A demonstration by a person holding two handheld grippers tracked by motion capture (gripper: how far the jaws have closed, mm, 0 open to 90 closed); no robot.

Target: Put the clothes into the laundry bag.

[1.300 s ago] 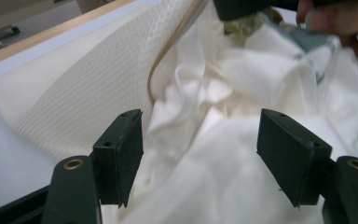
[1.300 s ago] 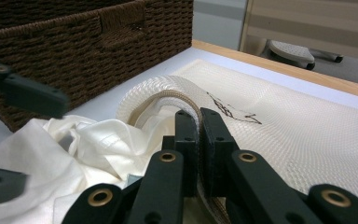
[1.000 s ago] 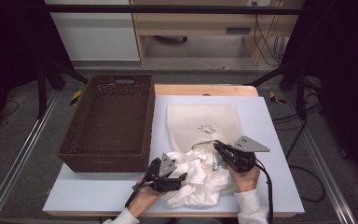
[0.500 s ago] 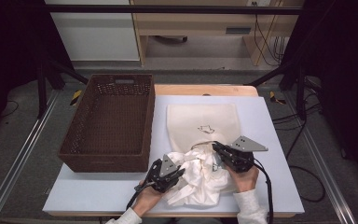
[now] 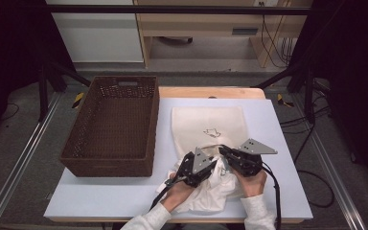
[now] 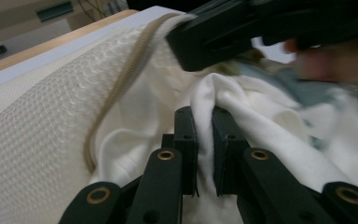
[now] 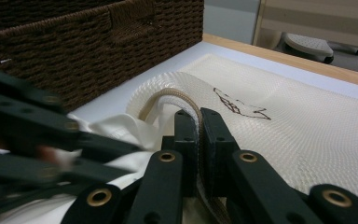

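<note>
High view — both claws on cloth [image 5: 206,191]; bag [image 5: 210,127]

mesh laundry bag [image 5: 210,125] cream-white, waffle texture, small dark bird-like print on top, lying flat on table right of basket, near-end opening lifted into arch, beige zipper [image 7: 175,97] running along that edge

white garment [image 5: 206,189] soft cotton, crumpled heap at front edge of table, touching bag's opening, one fold bunched up right at zipper [image 6: 121,84], bit of grey-blue showing in folds, rest spilling toward person
</note>
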